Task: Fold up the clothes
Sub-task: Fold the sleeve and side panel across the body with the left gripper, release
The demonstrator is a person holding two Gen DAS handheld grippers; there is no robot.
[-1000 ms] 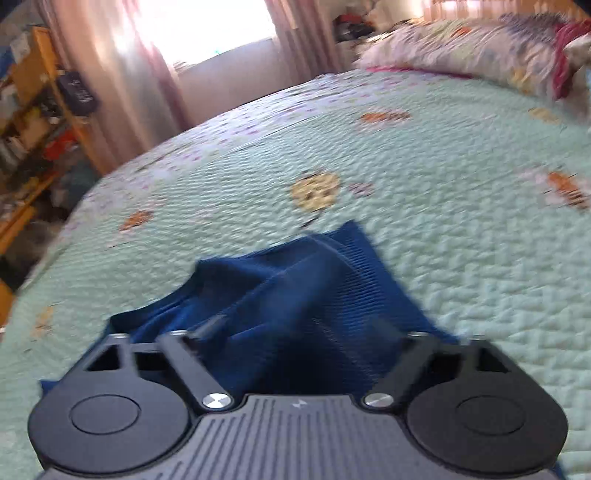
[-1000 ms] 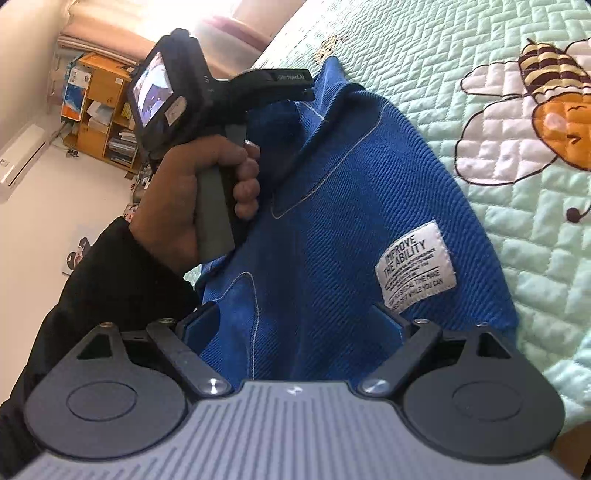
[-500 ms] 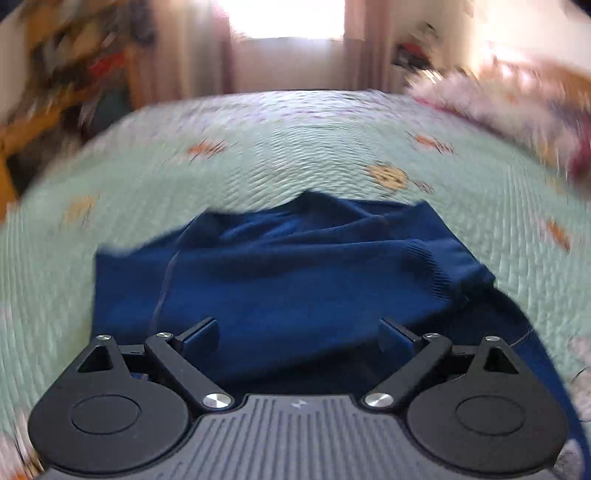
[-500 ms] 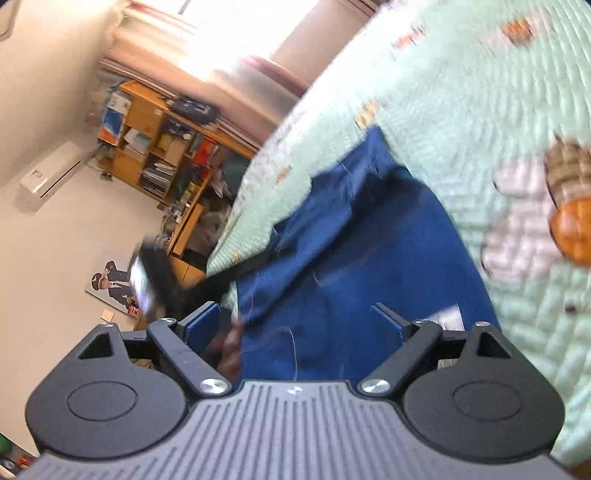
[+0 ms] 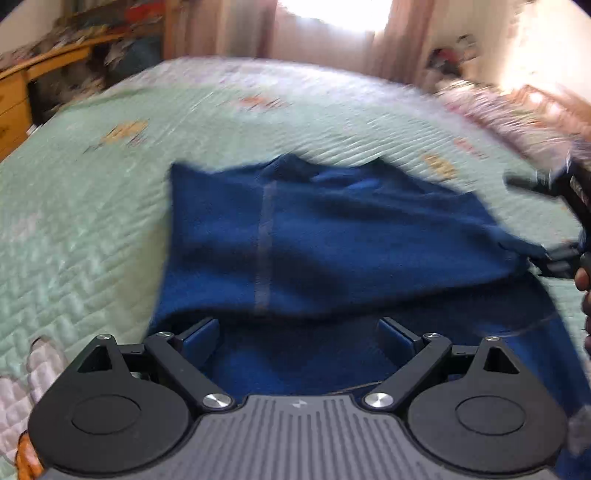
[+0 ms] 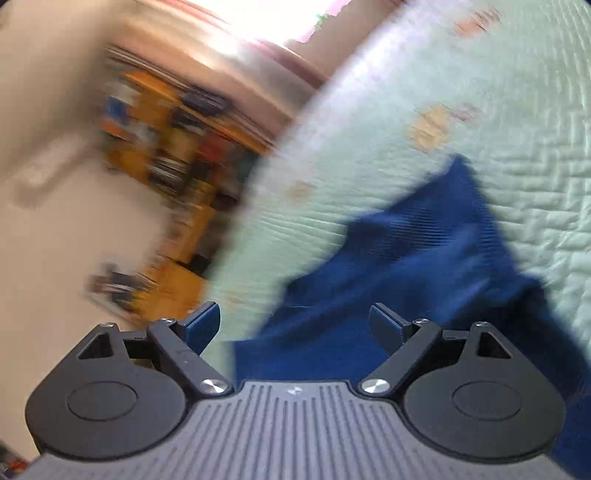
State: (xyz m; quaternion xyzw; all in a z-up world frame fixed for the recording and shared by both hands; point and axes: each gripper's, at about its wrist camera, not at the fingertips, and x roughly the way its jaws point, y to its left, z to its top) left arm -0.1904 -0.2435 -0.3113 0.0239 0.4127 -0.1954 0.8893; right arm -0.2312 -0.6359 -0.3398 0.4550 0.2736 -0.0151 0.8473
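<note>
A dark blue garment (image 5: 332,240) lies on the mint quilted bedspread (image 5: 92,221), its upper layer folded over a lower one, with a pale seam running down it. My left gripper (image 5: 299,332) hovers open over its near edge, nothing between the fingers. In the right wrist view the same garment (image 6: 424,277) spreads diagonally across the bedspread (image 6: 517,110). My right gripper (image 6: 294,321) is open above the cloth's left edge. Both views are blurred by motion. Part of the right gripper's black frame (image 5: 557,258) shows by the garment's right corner.
A wooden bookshelf (image 6: 177,147) stands past the bed's left side, and a wooden desk (image 5: 14,99) shows at the far left. Patterned pillows (image 5: 498,107) lie at the head of the bed. A bright curtained window (image 5: 332,14) is beyond. A hand (image 5: 583,277) is at the right edge.
Both cameras have swung. The garment's upper layer now lies flatter and wider in the left view. The hand with the left gripper has left the right view, which has turned toward the bookshelf.
</note>
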